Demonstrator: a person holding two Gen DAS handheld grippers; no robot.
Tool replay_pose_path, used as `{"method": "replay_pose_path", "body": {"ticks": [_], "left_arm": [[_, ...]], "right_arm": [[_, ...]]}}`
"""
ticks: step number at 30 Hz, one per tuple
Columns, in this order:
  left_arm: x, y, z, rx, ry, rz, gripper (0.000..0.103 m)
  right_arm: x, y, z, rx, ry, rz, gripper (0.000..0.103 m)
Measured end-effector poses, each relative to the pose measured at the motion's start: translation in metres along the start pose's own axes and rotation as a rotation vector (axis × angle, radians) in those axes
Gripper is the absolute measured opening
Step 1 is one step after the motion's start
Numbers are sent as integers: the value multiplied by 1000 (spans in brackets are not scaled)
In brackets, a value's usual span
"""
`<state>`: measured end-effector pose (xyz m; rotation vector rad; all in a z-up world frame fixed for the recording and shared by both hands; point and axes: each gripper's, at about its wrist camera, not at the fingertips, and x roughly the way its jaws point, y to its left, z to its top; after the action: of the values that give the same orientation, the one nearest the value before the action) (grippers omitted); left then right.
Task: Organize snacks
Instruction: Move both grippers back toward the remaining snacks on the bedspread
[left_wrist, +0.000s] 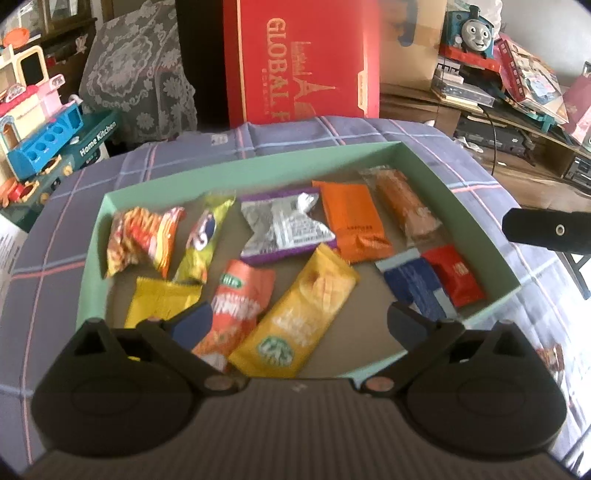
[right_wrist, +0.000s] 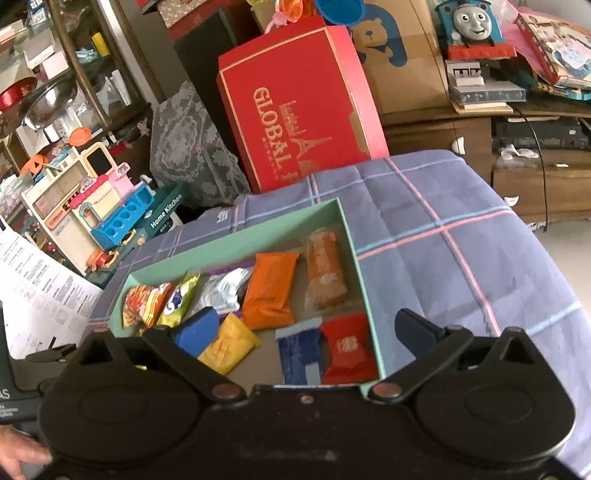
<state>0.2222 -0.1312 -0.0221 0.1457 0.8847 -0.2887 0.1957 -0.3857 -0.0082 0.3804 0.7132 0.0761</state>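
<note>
My tongs over the snack box

Left tongs (left_wrist: 299, 325) and right tongs (right_wrist: 306, 332) gape wide, empty, above the green box (left_wrist: 258, 162) at frame centre.

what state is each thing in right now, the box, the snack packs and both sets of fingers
green box: lidless, flat on the plaid cloth
purple and silver pack: crumpled, lying in the box
yellow pack: flat in the box, not gripped
red pack: flat in the right corner
left gripper: fingers wide open, empty
right gripper: fingers wide open, empty
</note>
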Motion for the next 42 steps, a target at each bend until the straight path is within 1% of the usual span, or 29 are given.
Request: {"method": "replay_pose_path", "body": {"ticks": [8,16,19,22,27,28,29,31,32,33,35,37,38,42], "left_arm": [[-29,21,-30,-55,0,9,103],[-55,46,-74,-93,10,33,103],[-60,54,-93,-93,20,42,103],[-62,61,-112,-96,34,50,103],[-62,70,-133,-119,62,57,103],[-61,71,-135,-124,67,55,103],[-61,72,-137,-128,72,52,103],[-60,71,-139,-125,74,46,103],[-59,71,-140,-121,74,46,103],[-59,70,-141,-116,72,47,103],[-58,71,-142,-117,72,51,103],[-55,73,-142,-131,78,48,103],[-54,74,-142,-136,80,47,103],[-53,77,-141,-132,72,50,103]], "right_arm": [[-24,13,-22,-11,24,17,103],[-40,34,-54,-30,42,25,103],[-42,38,-66,-11,76,52,103],[-42,42,-79,-22,103,57,103],[-32,50,-102,-8,190,100,103],[-29,51,-106,-5,204,102,101],[-26,53,-110,-2,218,98,94],[-19,54,-118,2,248,87,86],[-16,55,-120,4,258,88,79],[-14,55,-123,9,264,87,75],[-9,58,-126,2,276,82,63],[-7,62,-129,-25,280,82,56],[-6,66,-130,-41,283,82,53],[4,71,-135,-90,297,65,51]]}}
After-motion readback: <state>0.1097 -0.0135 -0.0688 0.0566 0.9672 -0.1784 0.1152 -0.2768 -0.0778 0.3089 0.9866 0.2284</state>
